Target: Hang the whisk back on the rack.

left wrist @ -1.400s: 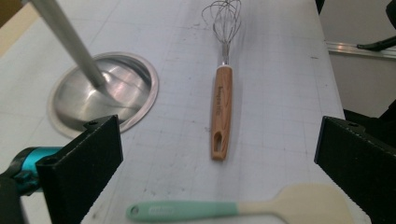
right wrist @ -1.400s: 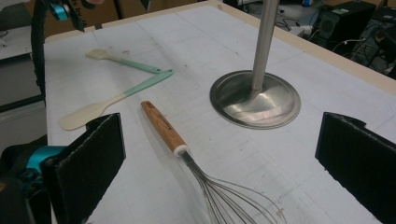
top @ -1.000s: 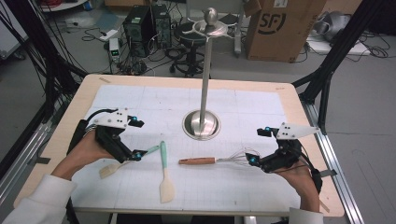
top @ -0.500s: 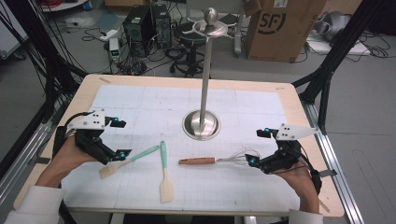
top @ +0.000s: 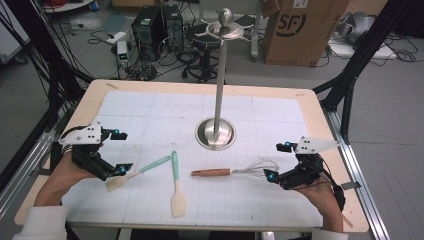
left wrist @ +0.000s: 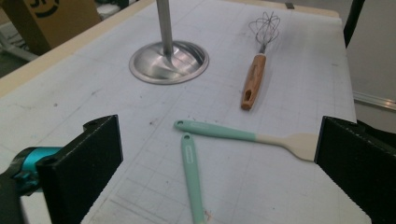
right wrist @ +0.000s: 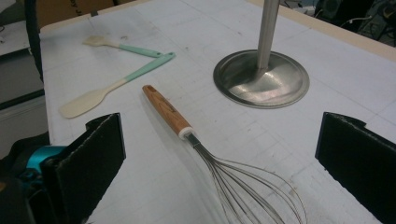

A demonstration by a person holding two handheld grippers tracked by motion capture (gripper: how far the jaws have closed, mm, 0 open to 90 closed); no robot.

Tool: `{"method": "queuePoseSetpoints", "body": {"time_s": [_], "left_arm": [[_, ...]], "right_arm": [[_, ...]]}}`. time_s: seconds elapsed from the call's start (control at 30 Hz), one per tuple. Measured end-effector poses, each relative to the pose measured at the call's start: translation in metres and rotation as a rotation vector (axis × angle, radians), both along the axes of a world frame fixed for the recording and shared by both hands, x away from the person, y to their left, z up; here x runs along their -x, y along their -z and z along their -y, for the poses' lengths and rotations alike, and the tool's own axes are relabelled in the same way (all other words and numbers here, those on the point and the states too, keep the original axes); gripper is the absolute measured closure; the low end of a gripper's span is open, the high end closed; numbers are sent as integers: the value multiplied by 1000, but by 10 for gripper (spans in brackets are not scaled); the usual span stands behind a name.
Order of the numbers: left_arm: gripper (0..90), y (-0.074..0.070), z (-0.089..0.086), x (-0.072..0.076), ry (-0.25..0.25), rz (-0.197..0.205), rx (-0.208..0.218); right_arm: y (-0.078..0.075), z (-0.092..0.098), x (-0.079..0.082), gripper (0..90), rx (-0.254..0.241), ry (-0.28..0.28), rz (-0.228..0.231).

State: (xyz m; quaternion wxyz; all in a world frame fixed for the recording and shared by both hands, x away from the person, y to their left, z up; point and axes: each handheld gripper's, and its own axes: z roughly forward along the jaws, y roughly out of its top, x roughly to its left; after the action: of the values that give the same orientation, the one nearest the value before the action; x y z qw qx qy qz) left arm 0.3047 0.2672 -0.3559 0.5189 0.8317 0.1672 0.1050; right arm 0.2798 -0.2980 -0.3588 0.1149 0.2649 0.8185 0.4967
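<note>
On the table's near half, both grippers wait wide open, gripping nothing: the left gripper (top: 119, 152) by the spatula (top: 135, 173), the right gripper (top: 278, 161) by the whisk (top: 235, 171). Pick-up seems next, calling for a close. The whisk lies crosswise, wires toward the right gripper.

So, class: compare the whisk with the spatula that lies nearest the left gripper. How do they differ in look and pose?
The whisk has a brown wooden handle; the spatula has a mint-green one. The whisk ends in a wire cage, the spatula in a flat cream blade. The whisk lies level across the table, wires toward the right gripper; the spatula lies slanted, blade toward the left gripper. Both lie flat on the mat, ungripped.
</note>
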Motion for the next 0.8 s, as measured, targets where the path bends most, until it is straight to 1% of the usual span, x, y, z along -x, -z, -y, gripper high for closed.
{"method": "queuePoseSetpoints", "body": {"time_s": [0.03,0.07,0.17,0.27,0.3,0.43,0.5,0.57,0.63,0.7,0.8], "left_arm": [[17,0,0,0,1,0,7],[17,0,-1,0,3,2,6],[17,2,-1,-1,0,-2,6],[16,3,0,-3,-1,-11,-2],[16,4,1,-4,2,-12,-3],[17,5,3,-5,-1,-20,-15],[16,5,3,-5,0,-22,-12],[17,5,2,-6,2,-18,-8],[16,5,2,-6,-5,-24,-4],[17,6,3,-6,-5,-20,-12],[16,5,3,-5,-1,-18,-4]], "right_arm": [[1,0,-1,1,4,0,-2],[1,-1,-2,1,10,-1,-15],[2,-4,-6,1,43,-7,-28],[-1,-7,-9,1,67,-18,-45],[-2,-9,-10,1,75,-22,-42],[-10,-14,-15,1,104,-47,-52],[-14,-18,-18,1,129,-60,-56],[-17,-23,-21,1,140,-77,-63],[-19,-28,-24,1,143,-102,-49],[-21,-32,-27,1,152,-128,-61],[-21,-38,-33,1,183,-148,-78]]}}
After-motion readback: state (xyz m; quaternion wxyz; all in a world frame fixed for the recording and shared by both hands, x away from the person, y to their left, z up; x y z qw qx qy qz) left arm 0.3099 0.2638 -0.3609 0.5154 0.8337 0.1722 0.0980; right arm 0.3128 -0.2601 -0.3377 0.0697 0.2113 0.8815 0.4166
